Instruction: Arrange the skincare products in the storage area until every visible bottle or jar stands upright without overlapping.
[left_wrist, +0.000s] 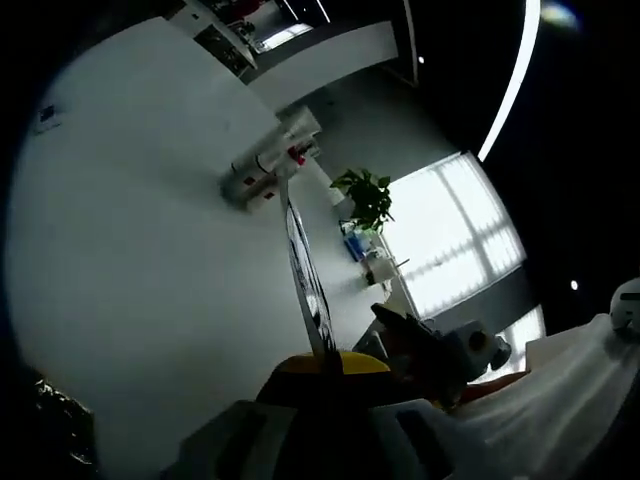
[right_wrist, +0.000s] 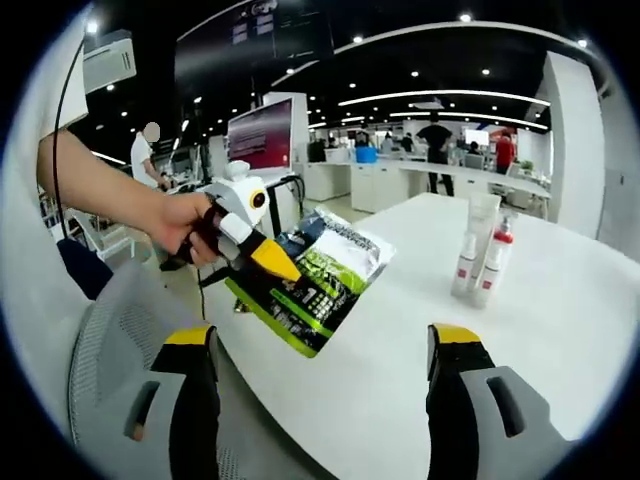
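Three skincare products (right_wrist: 482, 258) stand upright close together on the white table (right_wrist: 560, 330): a tall white tube, a small white bottle and a bottle with a red top. The same cluster (left_wrist: 268, 162) looks sideways in the rolled left gripper view. A green, white and black packet (right_wrist: 320, 275) hangs over the table's near edge, with my left gripper (right_wrist: 275, 262) shut on it in a person's hand. In the left gripper view the packet (left_wrist: 303, 270) runs edge-on up from the shut left gripper (left_wrist: 326, 365). My right gripper (right_wrist: 322, 345) is open, holds nothing, and sits short of the packet.
A grey mesh chair (right_wrist: 105, 350) stands at the table's near left edge. A potted plant (left_wrist: 366, 197) and small items sit on a counter by a bright window (left_wrist: 455, 230). People stand in the office behind (right_wrist: 436, 140).
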